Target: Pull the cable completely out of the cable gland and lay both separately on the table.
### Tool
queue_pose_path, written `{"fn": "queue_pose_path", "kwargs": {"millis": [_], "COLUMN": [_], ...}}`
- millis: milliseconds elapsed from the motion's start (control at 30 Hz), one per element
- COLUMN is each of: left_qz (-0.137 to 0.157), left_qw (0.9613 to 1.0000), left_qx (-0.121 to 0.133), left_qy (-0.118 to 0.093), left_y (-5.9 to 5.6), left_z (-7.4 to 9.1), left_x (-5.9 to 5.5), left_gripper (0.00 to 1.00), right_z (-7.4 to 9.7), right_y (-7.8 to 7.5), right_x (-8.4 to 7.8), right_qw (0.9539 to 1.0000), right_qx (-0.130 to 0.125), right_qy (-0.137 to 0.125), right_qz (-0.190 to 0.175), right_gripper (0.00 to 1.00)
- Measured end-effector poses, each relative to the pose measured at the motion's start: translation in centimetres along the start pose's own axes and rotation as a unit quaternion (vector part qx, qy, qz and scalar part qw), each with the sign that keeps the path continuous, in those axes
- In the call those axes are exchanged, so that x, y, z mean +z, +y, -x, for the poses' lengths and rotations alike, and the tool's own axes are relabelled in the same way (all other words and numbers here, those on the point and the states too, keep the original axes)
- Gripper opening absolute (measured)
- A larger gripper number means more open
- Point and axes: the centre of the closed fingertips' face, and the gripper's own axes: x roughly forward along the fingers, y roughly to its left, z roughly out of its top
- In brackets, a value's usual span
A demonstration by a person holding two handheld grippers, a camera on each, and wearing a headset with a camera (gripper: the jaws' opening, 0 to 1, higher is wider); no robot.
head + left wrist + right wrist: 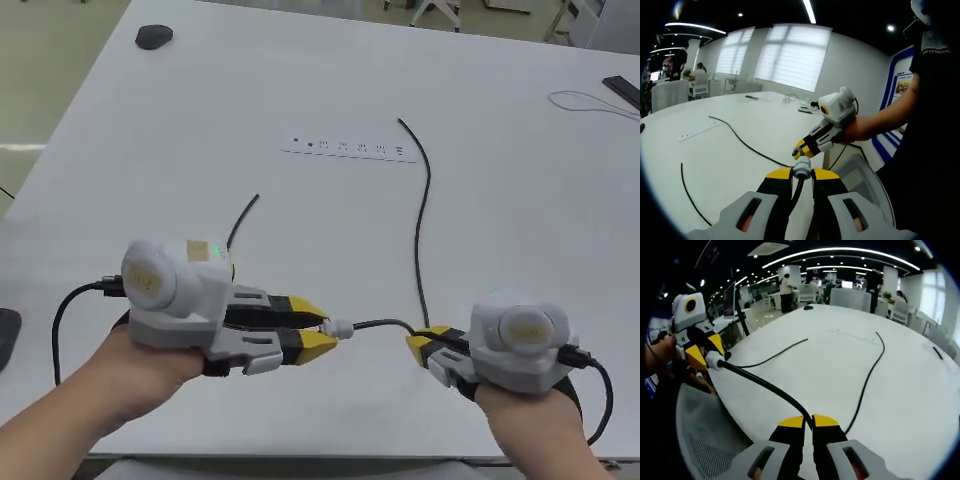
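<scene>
The gland [341, 327] is clamped in the left gripper [327, 331] and the cable [382, 324] pinched tight in the right gripper [418, 346], ready to be pulled apart.

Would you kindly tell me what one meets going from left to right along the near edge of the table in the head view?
left gripper → cable gland → cable → right gripper
</scene>
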Motion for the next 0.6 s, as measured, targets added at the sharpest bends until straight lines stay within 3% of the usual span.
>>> {"fn": "queue_pose_path", "kwargs": {"millis": [100,300,400,600], "left_qz": [0.006,0.006,0.004,0.016], "left_qw": [1.0000,1.0000,1.0000,0.9998], "left_qx": [-0.001,0.002,0.007,0.007], "left_qy": [-0.004,-0.003,-0.005,-0.004], "left_y": [0.0,0.4,0.6,0.6], "left_z": [0.1,0.2,0.2,0.2], "left_x": [0.1,0.2,0.2,0.2], "left_gripper": [0.15,0.15,0.15,0.15], "right_z": [0.1,0.5,0.8,1.4], "right_y": [0.3,0.3,0.4,1.2], "right_x": [0.2,0.4,0.4,0.8], "right_qw": [0.9998,0.9997,0.9993,0.9986], "right_qx": [0.006,0.013,0.012,0.019], "right_qy": [-0.007,-0.019,-0.018,-0.018], "right_qz": [0.016,0.006,0.031,0.046], "right_gripper": [0.00,0.01,0.02,0.05]}}
